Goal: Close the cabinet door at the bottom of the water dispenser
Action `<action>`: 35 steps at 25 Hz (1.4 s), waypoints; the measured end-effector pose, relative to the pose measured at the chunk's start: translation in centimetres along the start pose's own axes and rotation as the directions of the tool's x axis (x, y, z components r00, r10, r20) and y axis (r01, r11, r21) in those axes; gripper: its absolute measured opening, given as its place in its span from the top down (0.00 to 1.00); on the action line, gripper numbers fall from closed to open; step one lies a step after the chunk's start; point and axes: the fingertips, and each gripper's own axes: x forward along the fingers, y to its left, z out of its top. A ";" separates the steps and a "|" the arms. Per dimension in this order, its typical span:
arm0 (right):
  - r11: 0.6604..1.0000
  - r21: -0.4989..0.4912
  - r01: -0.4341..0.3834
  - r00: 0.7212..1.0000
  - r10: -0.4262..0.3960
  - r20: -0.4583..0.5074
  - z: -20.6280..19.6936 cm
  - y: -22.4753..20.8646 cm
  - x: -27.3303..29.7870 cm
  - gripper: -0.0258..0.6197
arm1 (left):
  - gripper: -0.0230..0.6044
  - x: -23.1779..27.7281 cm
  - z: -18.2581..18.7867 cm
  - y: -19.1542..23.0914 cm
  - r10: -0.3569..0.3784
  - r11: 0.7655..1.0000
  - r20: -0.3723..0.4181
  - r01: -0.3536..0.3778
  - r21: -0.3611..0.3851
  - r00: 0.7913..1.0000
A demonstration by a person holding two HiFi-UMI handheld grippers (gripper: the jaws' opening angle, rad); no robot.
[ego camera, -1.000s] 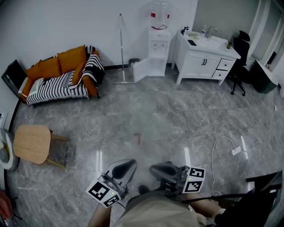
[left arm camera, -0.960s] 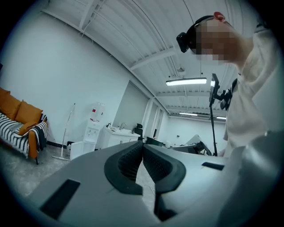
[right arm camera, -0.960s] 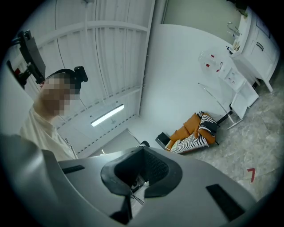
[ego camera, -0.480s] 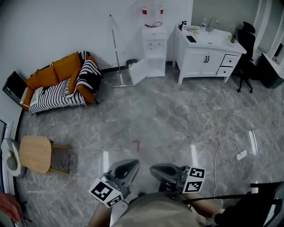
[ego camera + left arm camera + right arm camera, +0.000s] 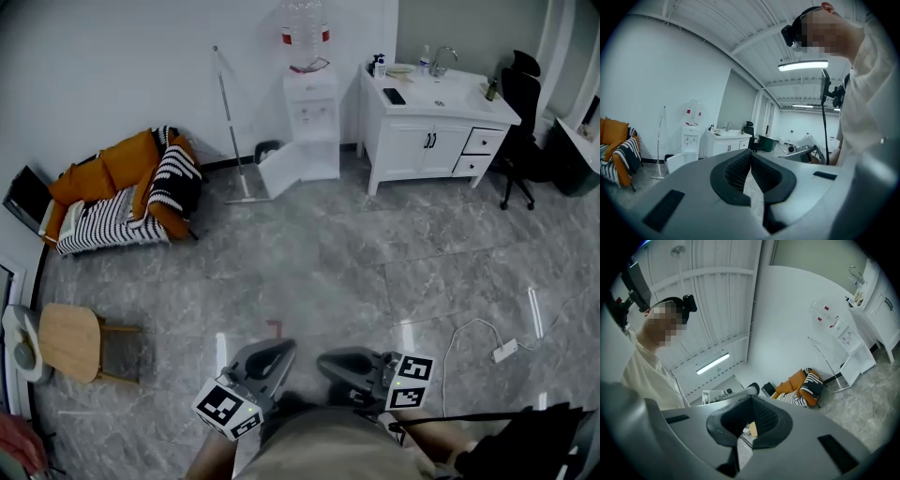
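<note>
The white water dispenser (image 5: 311,117), with a bottle on top, stands against the far wall. The cabinet door (image 5: 278,172) at its bottom hangs open, swung out to the left. Both grippers are held low near my body, far from it across the floor. My left gripper (image 5: 279,349) is shut with nothing in it, and so is my right gripper (image 5: 328,359). In the left gripper view the dispenser (image 5: 691,138) and its open door (image 5: 676,162) are small at the left, beyond the shut left gripper (image 5: 751,155). The right gripper view shows the dispenser (image 5: 847,340) at the upper right of the right gripper (image 5: 751,399).
A mop (image 5: 230,127) leans on the wall left of the dispenser, with a small bin (image 5: 267,150) beside it. A white sink vanity (image 5: 427,127) and an office chair (image 5: 521,136) stand to the right. An orange sofa (image 5: 122,192) and a wooden stool (image 5: 66,342) are at the left. A cable with a power strip (image 5: 503,352) lies on the floor at the right.
The floor has slid toward me and the view has swung a little, so I have walked forward. Both grippers stay shut and keep their place in front of my body.
</note>
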 end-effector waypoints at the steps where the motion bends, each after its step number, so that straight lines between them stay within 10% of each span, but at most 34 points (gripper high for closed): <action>1: 1.000 0.009 0.005 1.000 -0.005 0.008 0.4 -0.6 0.0 0.93 | 0.97 0.4 0.1 0.6 0.003 1.000 0.000 -0.003 -0.006 1.000; 17: 0.984 -0.053 0.167 0.986 -0.167 0.010 8.7 -13.0 9.7 0.93 | 0.97 7.2 4.6 19.0 -0.041 0.999 0.065 0.043 -0.027 0.997; 35: 0.992 -0.047 0.121 0.992 -0.121 -0.017 16.7 -25.2 22.5 0.93 | 0.98 11.9 8.3 36.0 0.036 0.996 0.039 -0.039 0.076 0.999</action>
